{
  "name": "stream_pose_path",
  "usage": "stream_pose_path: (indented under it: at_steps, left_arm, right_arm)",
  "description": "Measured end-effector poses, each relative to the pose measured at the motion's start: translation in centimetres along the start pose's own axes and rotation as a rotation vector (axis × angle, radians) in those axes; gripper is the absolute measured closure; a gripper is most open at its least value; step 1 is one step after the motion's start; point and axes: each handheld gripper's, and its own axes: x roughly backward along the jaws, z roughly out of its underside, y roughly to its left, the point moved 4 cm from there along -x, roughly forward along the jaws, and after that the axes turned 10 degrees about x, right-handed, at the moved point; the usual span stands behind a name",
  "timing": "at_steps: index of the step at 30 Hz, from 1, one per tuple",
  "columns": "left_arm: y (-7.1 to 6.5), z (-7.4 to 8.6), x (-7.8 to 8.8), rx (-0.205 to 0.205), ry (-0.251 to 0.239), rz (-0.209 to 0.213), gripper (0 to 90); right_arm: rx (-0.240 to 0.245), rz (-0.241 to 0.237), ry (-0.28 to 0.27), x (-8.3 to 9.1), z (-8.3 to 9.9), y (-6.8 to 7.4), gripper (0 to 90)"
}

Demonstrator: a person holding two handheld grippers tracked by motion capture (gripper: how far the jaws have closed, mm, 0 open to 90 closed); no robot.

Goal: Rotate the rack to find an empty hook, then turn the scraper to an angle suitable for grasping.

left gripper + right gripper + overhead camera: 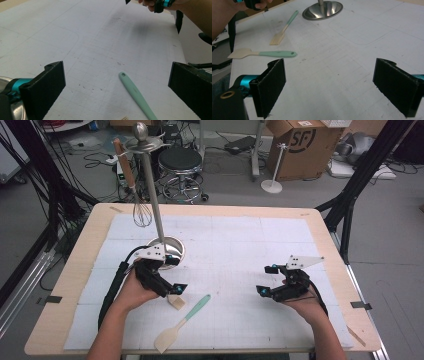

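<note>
Fingers of the left gripper [176, 290] stand wide and empty, poised over the mint-handled spatula with a cream blade [181, 323] and the mint-handled pastry brush with pale bristles [283, 28], both lying flat on the white-matted surface [240, 245]. The right gripper [267, 280], fingers likewise wide and empty, rests well apart. The wooden-handled wire whisk [135, 190] already hangs from the steel utensil stand with a round base [156, 215]; judged from this, two utensils remain to be hung, neither yet grasped.
</note>
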Motion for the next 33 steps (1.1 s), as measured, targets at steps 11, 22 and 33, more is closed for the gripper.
stream_pose_path:
  at_steps: [11, 22, 33]
  left_arm:
    - [-0.9, 0.1, -0.4, -0.019, 0.033, -0.013, 1.7]
    - [-2.1, 1.4, -1.2, 0.001, 0.052, -0.017, 1.7]
    - [-4.0, 3.6, -2.8, -0.023, 0.156, -0.045, 2.3]
  right_arm:
    - [0.019, -0.004, 0.008, 0.0, -0.1, 0.3, 11.1]
    - [0.021, -0.006, -0.002, 0.1, -0.3, 0.4, 11.1]
    - [0.031, -0.002, -0.001, 0.3, -0.4, 0.4, 11.1]
